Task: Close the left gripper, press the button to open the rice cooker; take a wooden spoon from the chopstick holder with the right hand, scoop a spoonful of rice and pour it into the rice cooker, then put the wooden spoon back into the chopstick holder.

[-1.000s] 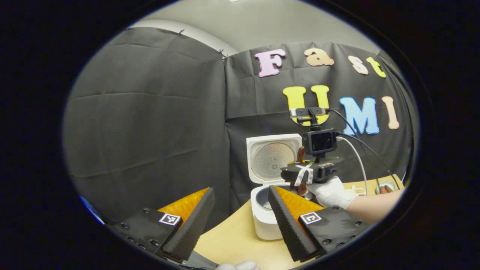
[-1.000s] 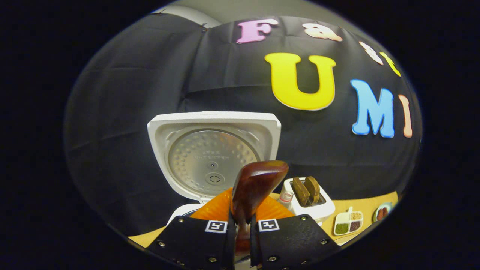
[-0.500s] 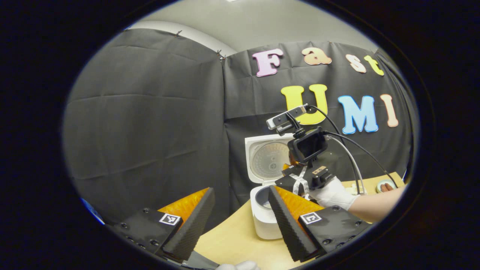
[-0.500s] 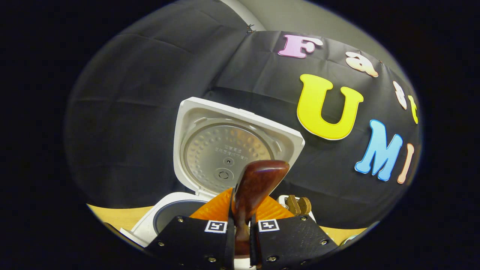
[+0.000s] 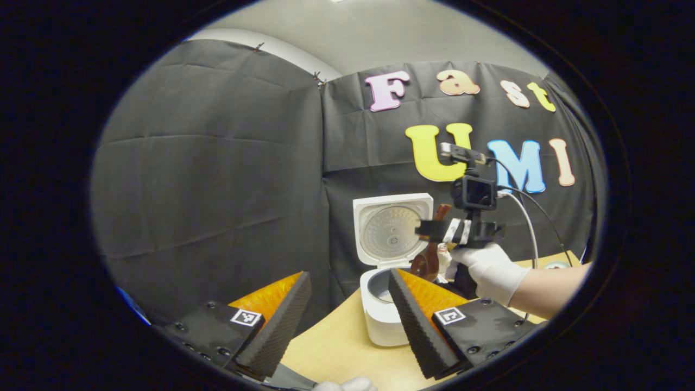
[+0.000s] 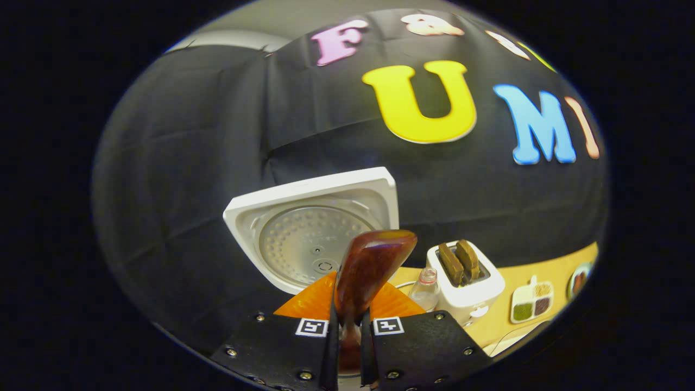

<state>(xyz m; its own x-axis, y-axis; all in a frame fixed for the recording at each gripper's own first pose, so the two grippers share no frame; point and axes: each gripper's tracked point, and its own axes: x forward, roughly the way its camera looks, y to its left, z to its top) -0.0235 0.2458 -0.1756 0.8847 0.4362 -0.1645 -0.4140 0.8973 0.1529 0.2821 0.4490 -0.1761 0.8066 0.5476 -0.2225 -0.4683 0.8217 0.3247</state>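
Observation:
The white rice cooker (image 5: 380, 315) stands on the wooden table (image 5: 336, 347) with its lid (image 5: 392, 231) up. My left gripper (image 5: 347, 307) hangs open in front of it, nothing between its fingers. A gloved hand (image 5: 488, 269) holds my right gripper (image 5: 434, 231) above the cooker's right side, shut on the dark wooden spoon (image 5: 425, 264). In the right gripper view the spoon's bowl (image 6: 372, 266) sticks up between the shut right gripper (image 6: 347, 331), with the open lid (image 6: 315, 239) behind it.
A white toaster (image 6: 464, 279) with two brown slices stands right of the cooker, a small glass bottle (image 6: 426, 290) beside it. Farther right on the table (image 6: 543, 271) lie a divided dish (image 6: 532, 304) and a small plate (image 6: 578, 279). Black cloth walls the back.
The right gripper rolled one way over the cooker half a second ago, then rolled back and shifted right and up with the spoon. The left gripper has stayed put and open.

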